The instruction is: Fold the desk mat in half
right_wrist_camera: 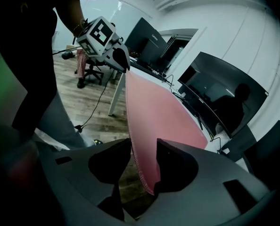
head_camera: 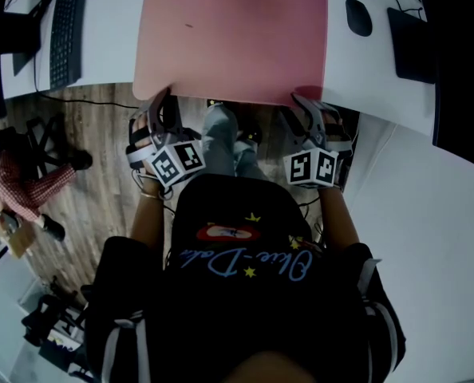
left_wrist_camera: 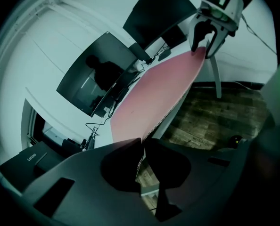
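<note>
A pink desk mat (head_camera: 233, 30) lies flat on the white desk (head_camera: 109, 22), its near edge hanging slightly over the desk's front. My left gripper (head_camera: 163, 100) is at the near left corner. In the left gripper view its jaws (left_wrist_camera: 141, 149) are shut on the mat's (left_wrist_camera: 154, 93) thin edge. My right gripper (head_camera: 305, 102) is at the near right corner. Its jaws (right_wrist_camera: 144, 154) stand apart with the mat's (right_wrist_camera: 154, 112) corner between them, resting against one jaw with a gap on the other side. Each gripper shows in the other's view: right gripper (left_wrist_camera: 202, 46), left gripper (right_wrist_camera: 123, 62).
A black keyboard (head_camera: 65, 26) lies left of the mat, with a black mouse (head_camera: 358, 17) and a dark pad (head_camera: 408, 42) to the right. Monitors (left_wrist_camera: 97, 74) stand along the desk's back. A seated person (head_camera: 29, 182) is on the wood floor at left.
</note>
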A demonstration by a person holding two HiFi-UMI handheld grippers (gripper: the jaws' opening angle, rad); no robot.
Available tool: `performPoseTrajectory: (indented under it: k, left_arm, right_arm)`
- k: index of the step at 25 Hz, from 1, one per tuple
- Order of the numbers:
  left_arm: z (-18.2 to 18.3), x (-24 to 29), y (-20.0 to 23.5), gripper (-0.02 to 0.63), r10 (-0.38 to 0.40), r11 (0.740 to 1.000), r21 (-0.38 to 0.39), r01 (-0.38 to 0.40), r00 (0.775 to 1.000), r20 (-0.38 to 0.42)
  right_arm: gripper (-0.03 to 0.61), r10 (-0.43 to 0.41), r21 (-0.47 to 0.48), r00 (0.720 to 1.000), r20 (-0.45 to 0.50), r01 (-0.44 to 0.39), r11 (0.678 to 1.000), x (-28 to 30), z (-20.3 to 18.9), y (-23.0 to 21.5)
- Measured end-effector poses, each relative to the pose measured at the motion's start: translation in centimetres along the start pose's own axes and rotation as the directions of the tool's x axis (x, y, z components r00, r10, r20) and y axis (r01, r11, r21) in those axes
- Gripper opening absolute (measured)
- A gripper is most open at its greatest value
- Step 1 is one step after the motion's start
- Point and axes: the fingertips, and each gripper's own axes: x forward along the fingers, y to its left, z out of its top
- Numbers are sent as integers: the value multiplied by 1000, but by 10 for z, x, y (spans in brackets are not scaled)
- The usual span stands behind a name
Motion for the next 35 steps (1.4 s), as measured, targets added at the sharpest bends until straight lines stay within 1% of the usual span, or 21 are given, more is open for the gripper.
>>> performPoseTrajectory:
  k: [2,3,5,7,9,11,14,17,20,25,29,31,34,35]
  left_arm:
    - [2,-1,2,25,-21,1000,-12,21,1000,6]
    - [2,-2,3,25,-33,999,-17,34,999,9]
    - [4,-3,5,22,-55,998,-29,56,998,15]
    - [7,-4,10,20,-69,997,-37,70,997,24]
    - [10,-7,15,20,-77,996,-40,78,996,35]
    - [15,-9,20,18,-85,996,-36,87,995,48]
    - [24,-10,28,17,-102,994,-25,104,992,72]
    - [34,-8,42,17,-110,993,-37,115,988,106]
    - [45,-8,58,16,-113,992,-44,120,984,139]
    - [67,-5,72,16,-127,991,-24,134,974,190]
    - [77,-2,80,16,-132,990,-13,138,969,209]
    - [82,1,84,15,-132,990,-15,138,968,216]
    - [92,8,95,17,-124,991,-16,131,964,234]
    - [95,10,99,15,-119,992,-15,127,963,241]
  right_arm:
    - [122,25,9,1000,7,-25,1000,1,-1,4]
    - [116,37,13,999,8,-37,999,1,-1,6]
    - [69,59,13,998,9,-59,998,0,0,9]
    - [37,69,4,998,10,-69,998,-2,3,11]
    - [21,71,12,997,16,-71,997,-6,6,10]
    - [14,65,41,998,26,-66,997,-11,9,6]
    - [8,33,79,999,34,-35,996,-19,14,-6]
    - [8,-16,106,999,31,13,994,-23,21,-22]
    - [8,-37,99,999,20,35,994,-20,27,-33]
    - [9,-14,114,1000,4,14,993,-22,26,-42]
    - [15,14,106,1000,14,-15,994,-26,27,-47]
    - [35,29,108,999,20,-31,994,-29,29,-50]
    - [112,50,139,998,32,-54,989,-32,31,-53]
    - [115,55,149,998,33,-60,987,-32,31,-54]
